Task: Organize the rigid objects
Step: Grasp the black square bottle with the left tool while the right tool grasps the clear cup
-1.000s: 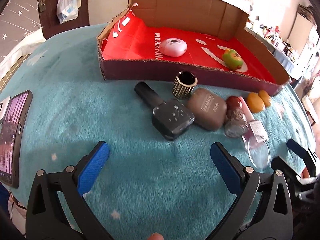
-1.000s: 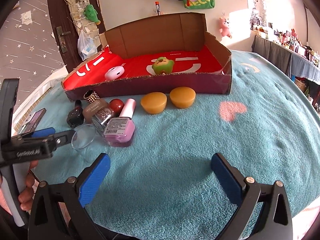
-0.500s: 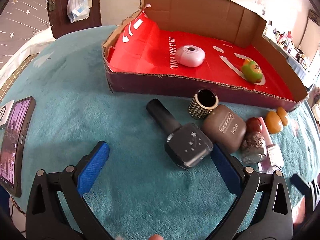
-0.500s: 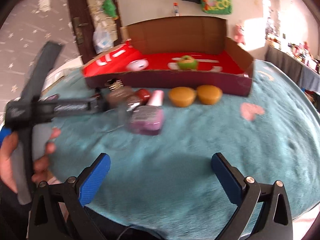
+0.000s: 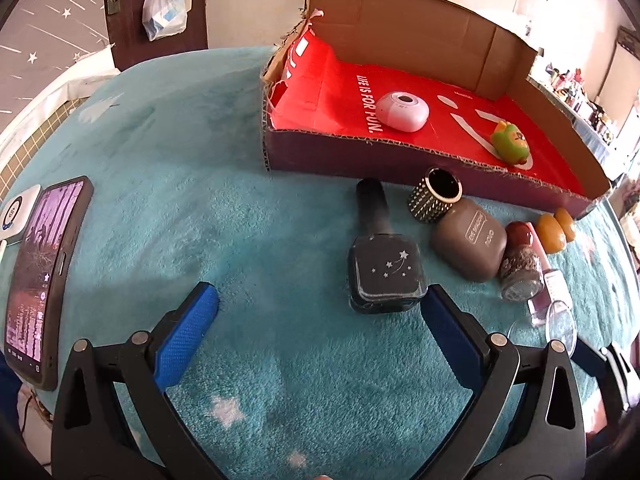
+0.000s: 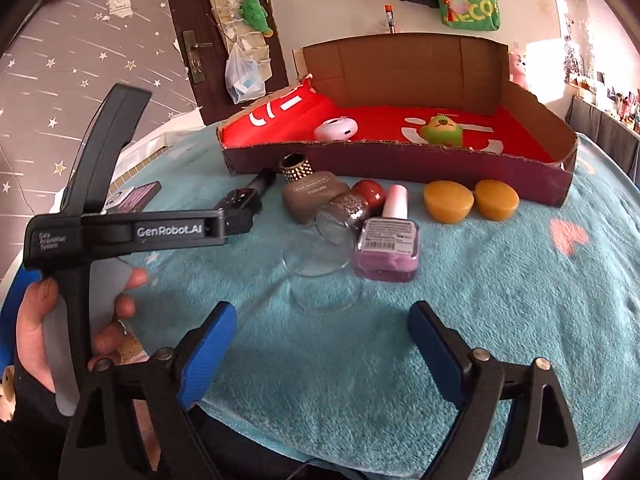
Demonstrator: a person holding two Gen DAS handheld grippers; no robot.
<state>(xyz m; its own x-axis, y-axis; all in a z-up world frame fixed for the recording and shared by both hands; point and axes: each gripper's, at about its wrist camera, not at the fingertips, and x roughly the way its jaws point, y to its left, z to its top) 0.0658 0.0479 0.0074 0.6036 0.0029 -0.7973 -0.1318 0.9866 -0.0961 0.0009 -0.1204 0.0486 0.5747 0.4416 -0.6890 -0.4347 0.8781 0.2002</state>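
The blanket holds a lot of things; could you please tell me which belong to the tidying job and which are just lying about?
Job: box, black bottle, studded cap, brown case, glitter bottle, pink bottle, yellow pucks, pink gadget, green toy.
Lying about: phone, white disc, plastic bag.

Three polish bottles (image 6: 387, 246), two yellow cakes (image 6: 448, 202), one box (image 6: 400, 166).

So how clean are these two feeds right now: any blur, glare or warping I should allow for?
Left wrist view: sharp, with strong fisheye bending, dark corners, and the cardboard box wall bowed. Right wrist view: also sharp, but sunlight blows out the wall at upper right, and the clear round lid is hard to make out against the teal blanket.
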